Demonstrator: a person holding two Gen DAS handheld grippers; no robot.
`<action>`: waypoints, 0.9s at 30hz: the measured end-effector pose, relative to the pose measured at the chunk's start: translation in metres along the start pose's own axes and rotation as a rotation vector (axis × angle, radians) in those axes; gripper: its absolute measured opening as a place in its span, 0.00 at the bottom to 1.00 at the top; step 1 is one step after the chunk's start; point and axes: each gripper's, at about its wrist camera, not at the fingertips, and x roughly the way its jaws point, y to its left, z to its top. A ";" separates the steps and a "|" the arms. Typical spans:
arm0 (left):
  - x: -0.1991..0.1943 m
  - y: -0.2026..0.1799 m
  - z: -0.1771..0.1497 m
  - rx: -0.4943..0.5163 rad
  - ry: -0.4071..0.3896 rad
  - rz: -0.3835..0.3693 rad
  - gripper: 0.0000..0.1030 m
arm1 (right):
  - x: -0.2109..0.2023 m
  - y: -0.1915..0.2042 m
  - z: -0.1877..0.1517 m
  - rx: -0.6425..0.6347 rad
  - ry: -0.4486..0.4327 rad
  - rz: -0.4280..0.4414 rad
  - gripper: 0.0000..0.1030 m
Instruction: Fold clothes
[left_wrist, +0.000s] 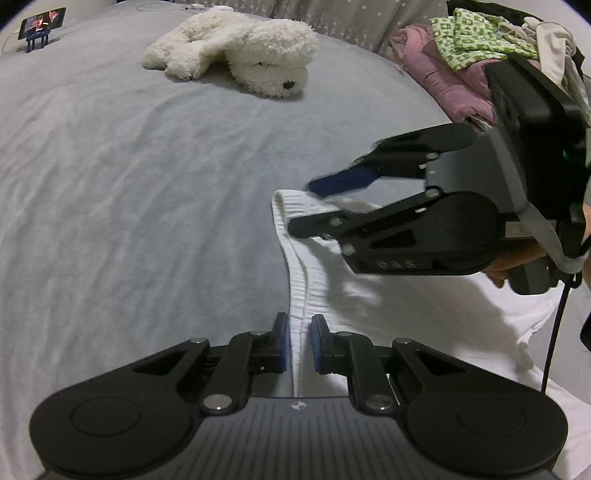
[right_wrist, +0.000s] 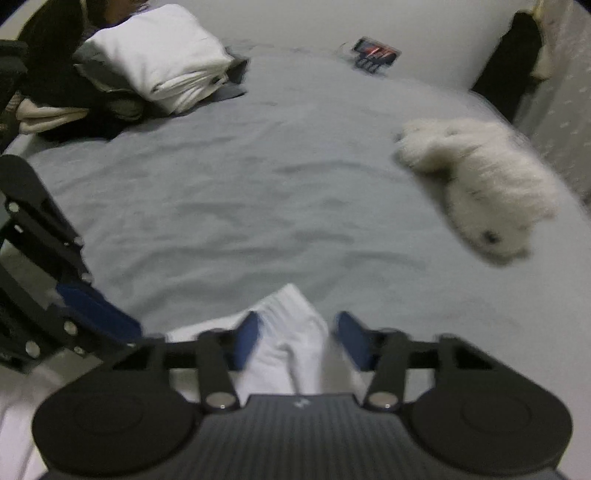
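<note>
A white garment (left_wrist: 388, 302) is lying on the grey bed (left_wrist: 147, 184), filling the lower right of the left wrist view, its ribbed hem running up the middle of the frame. The left gripper (left_wrist: 299, 343), at bottom centre, is pinching that ribbed edge, its blue pads (left_wrist: 282, 341) standing narrow on either side of the fold. The right gripper (left_wrist: 314, 206) is reaching in from the right edge over the garment's far corner, its jaws standing partly apart; in the right wrist view, the same gripper (right_wrist: 299, 336) is straddling a raised ridge of white cloth, though blur is making it impossible to tell whether the pads are pressing on it. A white plush dog (left_wrist: 236, 55) is lying at upper centre, a phone on a stand (left_wrist: 40, 26) at upper left, and a heap of unfolded clothes (left_wrist: 480, 62) at upper right. Folded white laundry (right_wrist: 159, 55) is sitting at upper left of the right wrist view.
</note>
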 end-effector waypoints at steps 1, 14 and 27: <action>0.000 0.001 0.000 -0.001 0.001 -0.003 0.14 | 0.001 0.000 0.001 0.002 -0.001 0.011 0.26; -0.007 -0.006 -0.006 0.081 0.055 -0.042 0.16 | 0.008 -0.025 -0.004 0.227 -0.066 0.034 0.14; -0.030 0.017 -0.022 -0.016 0.109 -0.161 0.30 | -0.001 -0.019 -0.012 0.275 -0.127 -0.023 0.23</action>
